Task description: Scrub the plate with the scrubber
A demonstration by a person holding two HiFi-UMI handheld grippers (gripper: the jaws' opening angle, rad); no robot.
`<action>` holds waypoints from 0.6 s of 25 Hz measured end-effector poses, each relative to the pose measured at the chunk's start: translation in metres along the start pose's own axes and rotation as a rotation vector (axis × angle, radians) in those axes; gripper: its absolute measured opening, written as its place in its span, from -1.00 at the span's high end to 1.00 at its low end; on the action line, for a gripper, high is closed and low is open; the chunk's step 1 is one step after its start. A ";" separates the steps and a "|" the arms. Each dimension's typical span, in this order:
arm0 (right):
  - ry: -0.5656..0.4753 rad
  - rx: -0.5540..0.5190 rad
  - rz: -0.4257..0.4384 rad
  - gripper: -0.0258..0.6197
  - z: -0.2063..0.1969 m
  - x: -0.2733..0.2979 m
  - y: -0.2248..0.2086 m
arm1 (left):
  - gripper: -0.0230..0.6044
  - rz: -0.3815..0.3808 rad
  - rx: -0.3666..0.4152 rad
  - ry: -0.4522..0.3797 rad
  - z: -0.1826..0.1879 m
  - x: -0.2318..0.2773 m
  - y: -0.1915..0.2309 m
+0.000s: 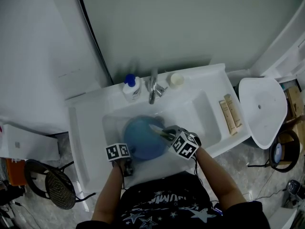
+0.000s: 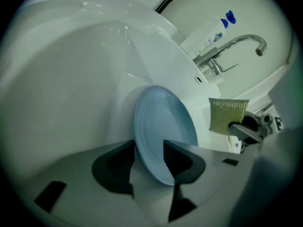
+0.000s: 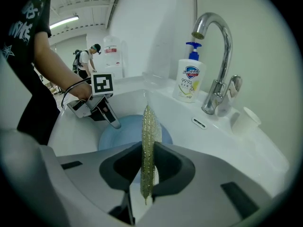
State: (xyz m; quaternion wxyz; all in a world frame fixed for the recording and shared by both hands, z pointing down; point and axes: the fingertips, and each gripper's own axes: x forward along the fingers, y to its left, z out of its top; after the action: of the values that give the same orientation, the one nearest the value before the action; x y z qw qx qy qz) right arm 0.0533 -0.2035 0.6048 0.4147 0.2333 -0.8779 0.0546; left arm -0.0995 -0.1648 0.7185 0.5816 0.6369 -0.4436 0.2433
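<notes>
White sink [image 3: 227, 141], plate [image 3: 124, 132] partly behind scrubber [image 3: 148, 145]

washroom: sink [image 1: 212, 81], faucet [image 1: 152, 86], soap bottle [image 1: 131, 88]

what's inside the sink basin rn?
In the sink basin the blue plate stands tilted, its rim between the left gripper's open jaws. The right gripper holds the scrubber near it. The basin floor under the plate is covered.
</notes>
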 end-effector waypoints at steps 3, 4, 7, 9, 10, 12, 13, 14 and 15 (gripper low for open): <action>0.003 -0.001 -0.004 0.70 0.000 -0.001 0.002 | 0.26 -0.046 0.009 0.021 -0.006 0.003 -0.008; 0.004 0.000 -0.008 0.70 0.000 -0.002 0.003 | 0.20 -0.057 0.016 0.026 -0.007 0.004 -0.011; 0.004 0.000 -0.022 0.70 0.002 -0.005 0.004 | 0.15 -0.064 0.038 0.022 -0.006 0.001 -0.014; 0.001 0.000 -0.035 0.70 0.004 -0.008 0.006 | 0.15 -0.067 0.040 0.006 -0.005 -0.004 -0.015; -0.003 0.002 -0.042 0.70 0.005 -0.009 0.007 | 0.15 -0.069 0.040 -0.002 -0.004 -0.007 -0.016; -0.017 0.016 -0.058 0.70 0.010 -0.012 0.009 | 0.15 -0.072 0.048 -0.017 -0.003 -0.015 -0.018; -0.026 0.026 -0.067 0.70 0.012 -0.014 0.010 | 0.15 -0.076 0.053 -0.024 -0.003 -0.020 -0.020; -0.034 0.036 -0.079 0.70 0.015 -0.016 0.011 | 0.15 -0.085 0.058 -0.032 -0.002 -0.026 -0.023; -0.039 0.044 -0.091 0.70 0.017 -0.017 0.012 | 0.15 -0.101 0.063 -0.042 -0.001 -0.032 -0.026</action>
State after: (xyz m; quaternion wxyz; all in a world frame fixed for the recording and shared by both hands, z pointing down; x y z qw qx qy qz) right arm 0.0453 -0.1913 0.5820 0.3942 0.2831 -0.8729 0.0503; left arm -0.0923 -0.1564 0.6786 0.5633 0.6815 -0.4151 0.2144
